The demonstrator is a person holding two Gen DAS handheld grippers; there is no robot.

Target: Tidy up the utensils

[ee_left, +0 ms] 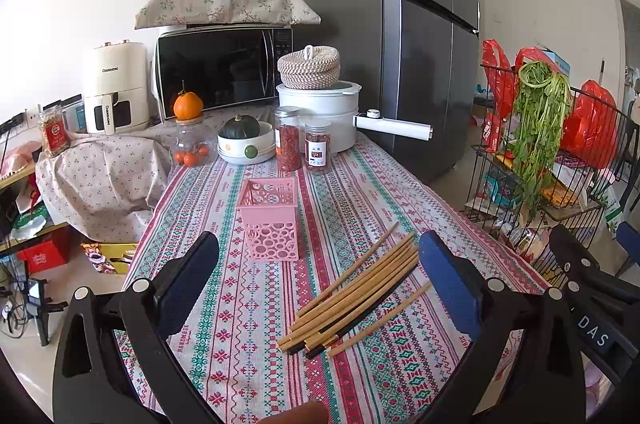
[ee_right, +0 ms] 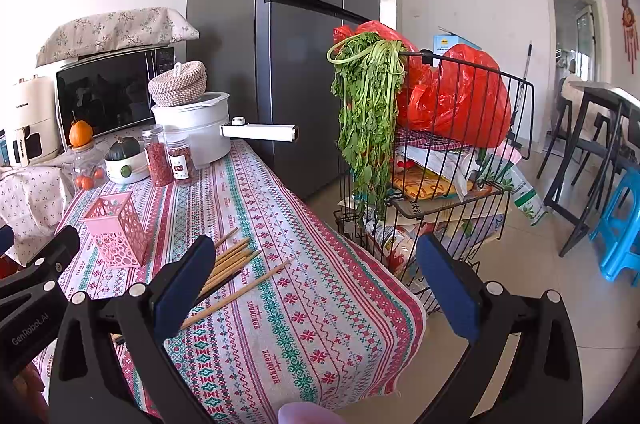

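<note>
Several wooden chopsticks lie in a loose pile on the patterned tablecloth, some with dark ends. A pink perforated holder stands upright behind them, to the left. My left gripper is open and empty, above the table with the pile between its fingers. My right gripper is open and empty, over the table's right edge; the chopsticks lie by its left finger, and the holder stands further left. The right gripper's body shows at the right edge of the left wrist view.
At the table's far end stand two spice jars, a bowl with a squash, a white pot and a jar with oranges. A wire cart with greens and red bags stands right of the table. A fridge is behind.
</note>
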